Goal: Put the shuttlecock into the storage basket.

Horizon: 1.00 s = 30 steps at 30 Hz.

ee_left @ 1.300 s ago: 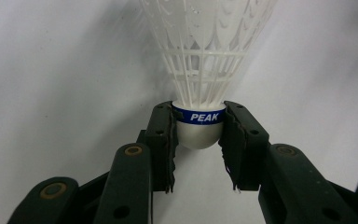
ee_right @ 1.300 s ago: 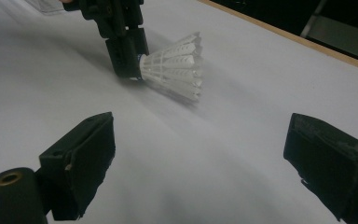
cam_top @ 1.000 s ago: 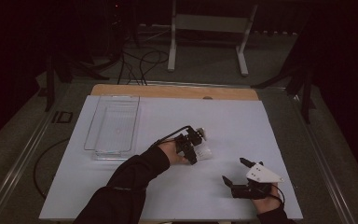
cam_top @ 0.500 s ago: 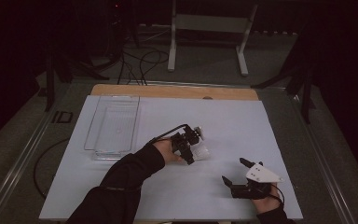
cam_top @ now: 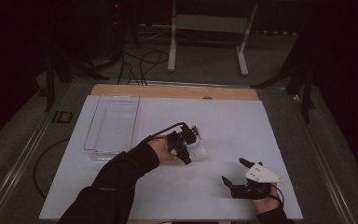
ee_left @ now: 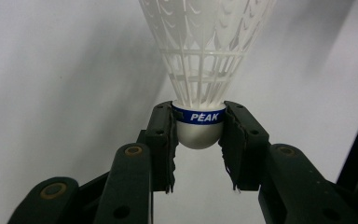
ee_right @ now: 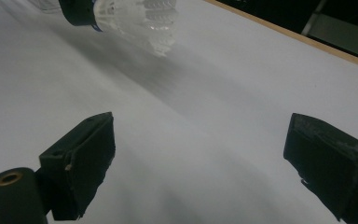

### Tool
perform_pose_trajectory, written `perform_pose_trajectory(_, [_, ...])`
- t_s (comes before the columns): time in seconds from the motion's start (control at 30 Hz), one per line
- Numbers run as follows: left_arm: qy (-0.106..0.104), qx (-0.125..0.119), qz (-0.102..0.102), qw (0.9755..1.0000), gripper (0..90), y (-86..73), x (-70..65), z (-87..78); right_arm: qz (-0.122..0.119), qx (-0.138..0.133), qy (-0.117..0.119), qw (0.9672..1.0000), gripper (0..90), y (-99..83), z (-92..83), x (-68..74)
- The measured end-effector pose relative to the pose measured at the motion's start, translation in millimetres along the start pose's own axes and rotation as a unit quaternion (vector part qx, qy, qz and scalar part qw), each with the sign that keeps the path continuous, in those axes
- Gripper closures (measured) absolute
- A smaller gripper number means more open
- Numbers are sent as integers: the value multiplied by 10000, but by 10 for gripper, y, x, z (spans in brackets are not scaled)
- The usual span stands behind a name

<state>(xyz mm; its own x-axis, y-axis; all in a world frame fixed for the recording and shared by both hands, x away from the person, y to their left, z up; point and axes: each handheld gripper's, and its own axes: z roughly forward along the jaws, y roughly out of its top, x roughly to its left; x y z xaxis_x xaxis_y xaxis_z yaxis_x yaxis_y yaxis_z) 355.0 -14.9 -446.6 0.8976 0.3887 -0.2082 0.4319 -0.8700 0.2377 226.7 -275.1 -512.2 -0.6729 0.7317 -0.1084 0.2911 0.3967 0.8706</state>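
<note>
A white plastic shuttlecock (ee_left: 205,56) with a blue band marked PEAK is pinched at its rounded cork between the pads of my left gripper (ee_left: 198,135), its skirt pointing away from the jaws. In the high view, the left gripper (cam_top: 189,151) is held above the middle of the white mat, with the shuttlecock (cam_top: 199,151) at its right side. My right gripper (cam_top: 233,170) rests near the front right of the mat, jaws wide apart and nothing between them. The right gripper view has the open jaws (ee_right: 200,158) over bare mat and the shuttlecock (ee_right: 135,16) farther off.
A clear plastic tray (cam_top: 114,123) lies at the back left of the white mat (cam_top: 233,121). A wooden strip (cam_top: 168,91) runs along the mat's far edge. Beyond the table are cables and a metal stand on a dark floor.
My left gripper has risen a little and drifted slightly left, carrying the shuttlecock. The right gripper has stayed where it was.
</note>
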Motion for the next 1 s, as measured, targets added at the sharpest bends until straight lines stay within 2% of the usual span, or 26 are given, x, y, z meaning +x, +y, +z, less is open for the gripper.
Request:
perform_pose_trajectory(0.2, [-54, -43, 78, 9999, 664, -33, -3, -93, -1, 10, -23, 10000, 89, 1, -1, -1])
perform_pose_trajectory(0.57, [9, -46, 101, 9999, 664, -80, -8, -187, -8, 19, -33, 10000, 89, 2, -4, -1])
perform_pose_trajectory(0.93, [146, -125, 147, 9997, 664, -125, -60, -349, -30, 7, -48, 10000, 89, 6, -11, 0])
perform_pose_trajectory(1.0, [104, -162, 141, 9997, 664, -135, -61, -376, -29, 12, -51, 10000, 89, 6, -10, 1])
